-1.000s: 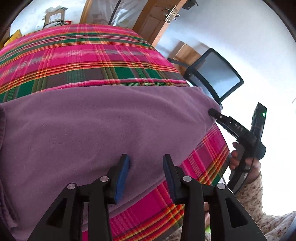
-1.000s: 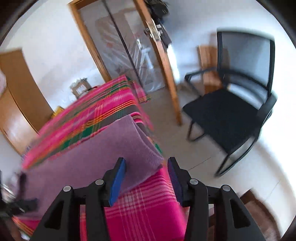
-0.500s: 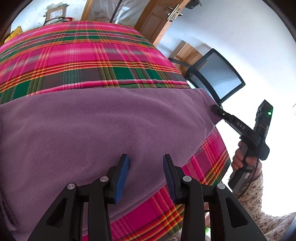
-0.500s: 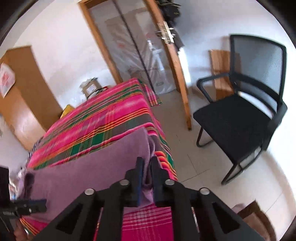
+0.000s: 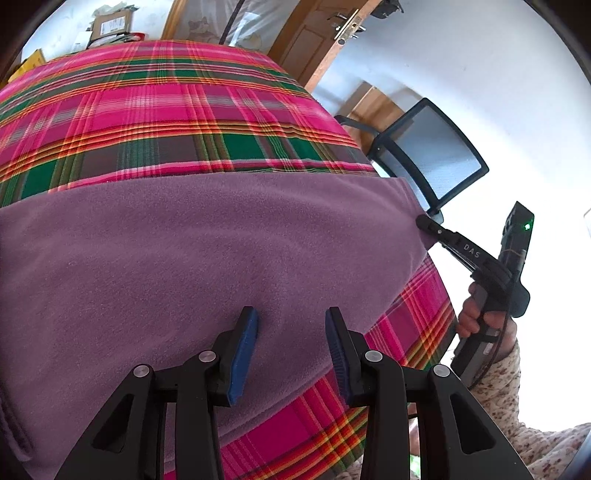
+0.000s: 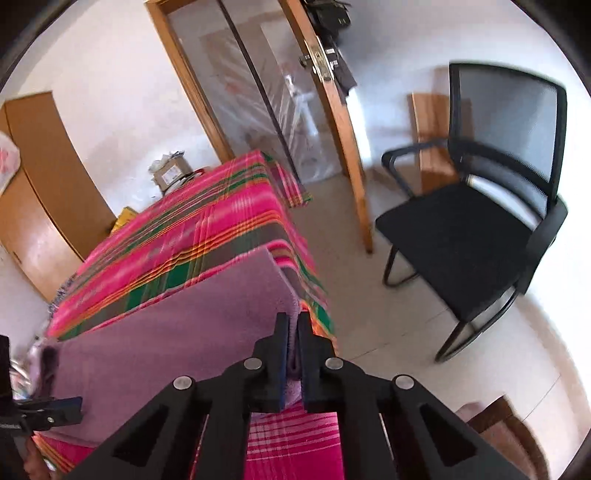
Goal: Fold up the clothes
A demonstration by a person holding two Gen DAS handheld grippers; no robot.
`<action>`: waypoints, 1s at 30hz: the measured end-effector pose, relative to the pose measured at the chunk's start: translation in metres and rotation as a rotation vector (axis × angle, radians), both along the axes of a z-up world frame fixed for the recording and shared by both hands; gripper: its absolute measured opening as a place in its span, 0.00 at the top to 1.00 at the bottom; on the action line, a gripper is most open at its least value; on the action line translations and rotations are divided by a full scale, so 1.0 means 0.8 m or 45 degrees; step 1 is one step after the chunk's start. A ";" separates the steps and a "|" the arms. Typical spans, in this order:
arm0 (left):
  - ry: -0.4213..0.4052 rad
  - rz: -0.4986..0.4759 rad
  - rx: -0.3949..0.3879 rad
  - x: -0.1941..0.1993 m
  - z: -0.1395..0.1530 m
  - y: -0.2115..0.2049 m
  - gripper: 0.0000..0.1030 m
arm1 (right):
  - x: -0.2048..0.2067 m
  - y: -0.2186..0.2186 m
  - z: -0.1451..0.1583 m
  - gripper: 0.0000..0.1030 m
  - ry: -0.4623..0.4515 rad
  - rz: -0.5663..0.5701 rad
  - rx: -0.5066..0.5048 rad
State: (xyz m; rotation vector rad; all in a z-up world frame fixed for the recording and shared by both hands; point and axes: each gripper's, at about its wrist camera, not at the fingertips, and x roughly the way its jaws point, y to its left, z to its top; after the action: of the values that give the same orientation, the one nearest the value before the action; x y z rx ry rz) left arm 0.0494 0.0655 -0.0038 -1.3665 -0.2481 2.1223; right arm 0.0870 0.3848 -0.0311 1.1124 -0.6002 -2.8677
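Observation:
A purple fleece garment (image 5: 221,251) lies spread flat across the near part of a table under a pink plaid cloth (image 5: 184,110). My left gripper (image 5: 291,332) hovers over the garment's near edge, its blue pads apart and nothing pinched. My right gripper (image 6: 292,328) is shut on the garment's (image 6: 177,332) right corner at the table's edge, with fabric bunched between the pads. In the left wrist view the right gripper (image 5: 424,223) bites that same corner, held by a hand (image 5: 476,314). The left gripper (image 6: 48,413) shows at the lower left of the right wrist view.
A black mesh office chair (image 6: 461,229) stands on the tiled floor to the right of the table. A wooden door (image 6: 332,110) stands open behind it. A cardboard box (image 5: 110,26) sits past the table's far end. The far half of the plaid cloth (image 6: 207,229) is bare.
My right gripper went from open around the garment's right corner to shut on it, and the corner now stands slightly raised. The left gripper has not moved.

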 end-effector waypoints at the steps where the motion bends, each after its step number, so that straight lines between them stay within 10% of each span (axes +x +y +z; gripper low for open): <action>1: -0.001 -0.002 0.000 -0.001 0.000 0.000 0.62 | 0.001 0.003 0.000 0.89 0.000 -0.008 -0.015; 6: -0.006 0.000 0.011 -0.002 -0.001 0.000 0.62 | 0.001 0.014 -0.001 0.56 -0.009 -0.050 -0.043; 14: -0.013 0.001 0.018 -0.004 -0.001 0.000 0.62 | -0.016 -0.006 -0.008 0.56 -0.068 0.044 0.074; 22: -0.013 -0.002 0.030 -0.004 -0.001 0.000 0.62 | -0.005 -0.059 -0.001 0.92 -0.049 0.040 0.393; 30: -0.020 -0.006 0.055 -0.006 -0.002 -0.003 0.62 | 0.005 -0.082 0.013 0.95 0.042 0.034 0.451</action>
State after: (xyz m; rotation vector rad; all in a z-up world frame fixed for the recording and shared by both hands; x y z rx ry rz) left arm 0.0448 0.0632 -0.0050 -1.3582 -0.2947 2.0910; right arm 0.0913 0.3192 -0.0209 1.0903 -0.0724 -3.0381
